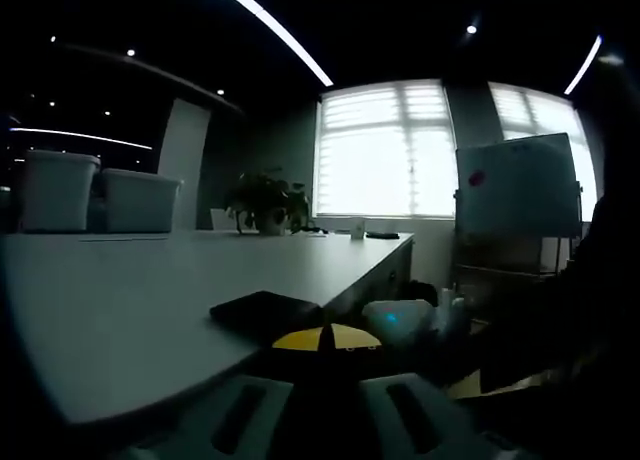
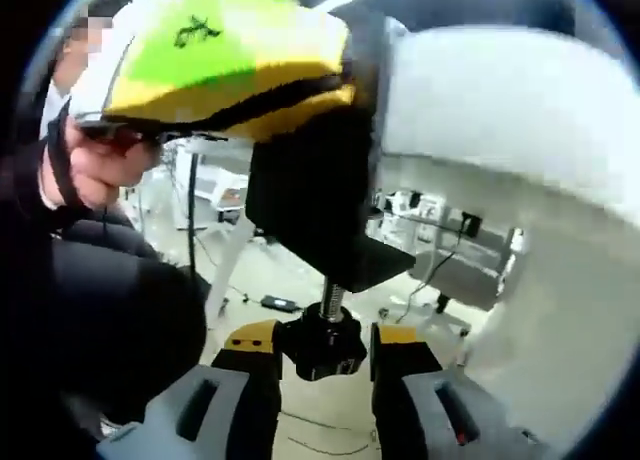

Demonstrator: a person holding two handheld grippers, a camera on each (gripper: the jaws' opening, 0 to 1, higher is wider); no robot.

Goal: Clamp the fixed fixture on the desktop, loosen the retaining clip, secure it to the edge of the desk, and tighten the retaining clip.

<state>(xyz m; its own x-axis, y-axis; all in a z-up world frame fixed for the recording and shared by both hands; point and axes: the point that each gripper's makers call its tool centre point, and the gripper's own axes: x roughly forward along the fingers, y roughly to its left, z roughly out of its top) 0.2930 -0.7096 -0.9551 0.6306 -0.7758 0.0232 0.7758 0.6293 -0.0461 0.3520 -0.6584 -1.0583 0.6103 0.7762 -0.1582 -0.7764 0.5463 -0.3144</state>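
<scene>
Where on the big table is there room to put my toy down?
The table is bare across its wide middle, between the two white bins at the far left and the black pad at the near edge. The stretch toward the potted plant also looks free. It gets crowded by the pad, where the yellow clamp and left claw sit.

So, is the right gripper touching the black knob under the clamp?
Touching. In the right gripper view, the right gripper has a jaw pressed against each side of the black knob, with no gap visible.
</scene>
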